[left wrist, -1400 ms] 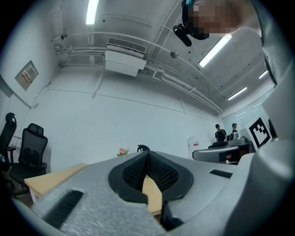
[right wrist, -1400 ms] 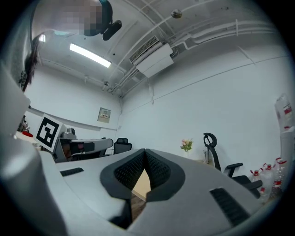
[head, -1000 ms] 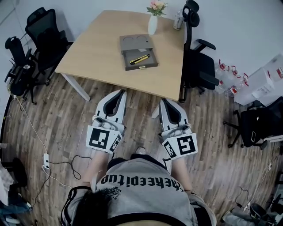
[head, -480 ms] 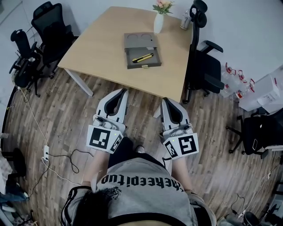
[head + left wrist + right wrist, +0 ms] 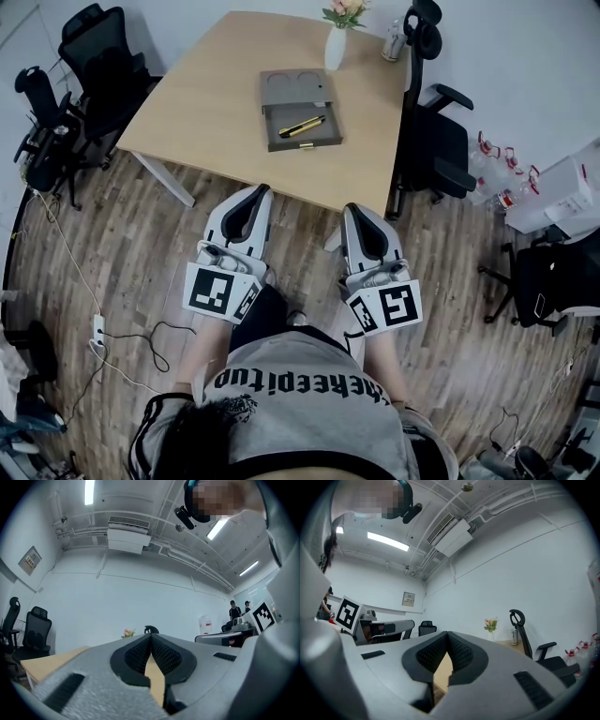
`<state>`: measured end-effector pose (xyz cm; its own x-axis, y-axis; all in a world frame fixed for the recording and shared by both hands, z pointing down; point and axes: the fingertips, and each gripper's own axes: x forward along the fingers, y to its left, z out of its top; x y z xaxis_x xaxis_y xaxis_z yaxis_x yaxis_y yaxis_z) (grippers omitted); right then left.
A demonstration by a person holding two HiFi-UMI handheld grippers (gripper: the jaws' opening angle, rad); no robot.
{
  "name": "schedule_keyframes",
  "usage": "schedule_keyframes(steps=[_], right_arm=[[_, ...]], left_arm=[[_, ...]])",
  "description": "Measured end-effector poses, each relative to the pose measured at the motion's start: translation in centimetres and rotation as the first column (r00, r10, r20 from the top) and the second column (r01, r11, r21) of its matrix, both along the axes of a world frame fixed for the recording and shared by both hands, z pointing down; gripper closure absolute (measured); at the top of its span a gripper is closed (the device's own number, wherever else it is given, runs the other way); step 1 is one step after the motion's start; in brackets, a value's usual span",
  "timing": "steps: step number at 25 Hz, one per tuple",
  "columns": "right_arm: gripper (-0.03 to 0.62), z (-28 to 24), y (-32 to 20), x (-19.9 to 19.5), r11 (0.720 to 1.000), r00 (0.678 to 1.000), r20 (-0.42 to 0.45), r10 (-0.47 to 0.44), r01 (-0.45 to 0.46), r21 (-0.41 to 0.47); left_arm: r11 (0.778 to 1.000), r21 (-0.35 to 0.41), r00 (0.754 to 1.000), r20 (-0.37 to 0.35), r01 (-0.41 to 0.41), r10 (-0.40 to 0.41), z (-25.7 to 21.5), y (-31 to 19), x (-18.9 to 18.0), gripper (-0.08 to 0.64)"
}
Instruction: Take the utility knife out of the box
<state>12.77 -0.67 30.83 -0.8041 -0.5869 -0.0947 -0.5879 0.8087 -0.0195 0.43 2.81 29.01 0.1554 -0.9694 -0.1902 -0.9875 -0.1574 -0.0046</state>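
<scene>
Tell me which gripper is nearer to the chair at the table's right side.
Right. In the head view the right gripper is just left of the chair, nearer the person; the left gripper is farther left, beyond the right one.

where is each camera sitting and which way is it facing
Head view: on the person's head, facing steeply down at the table, box and utility knife; shows shirt, left gripper, right gripper.
Left gripper view: on the left gripper, facing about level along its shut jaws at the far wall; right gripper at right.
Right gripper view: on the right gripper, facing along its shut jaws likewise; left gripper at left.
Shared: both gripper views catch the flowers and chair headrest.
</scene>
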Motion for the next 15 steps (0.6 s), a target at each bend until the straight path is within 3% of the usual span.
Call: schedule_keyframes(steps=[15], right_arm=[[0.586, -0.5, -6.6, -4.8, 0.998, 0.998, -0.008, 0.067, -0.066, 0.008]], left_arm=[[0.997, 0.002, 0.997, -0.011, -0.079, 0.079, -0.3, -7.7, -4.9, 0.541]])
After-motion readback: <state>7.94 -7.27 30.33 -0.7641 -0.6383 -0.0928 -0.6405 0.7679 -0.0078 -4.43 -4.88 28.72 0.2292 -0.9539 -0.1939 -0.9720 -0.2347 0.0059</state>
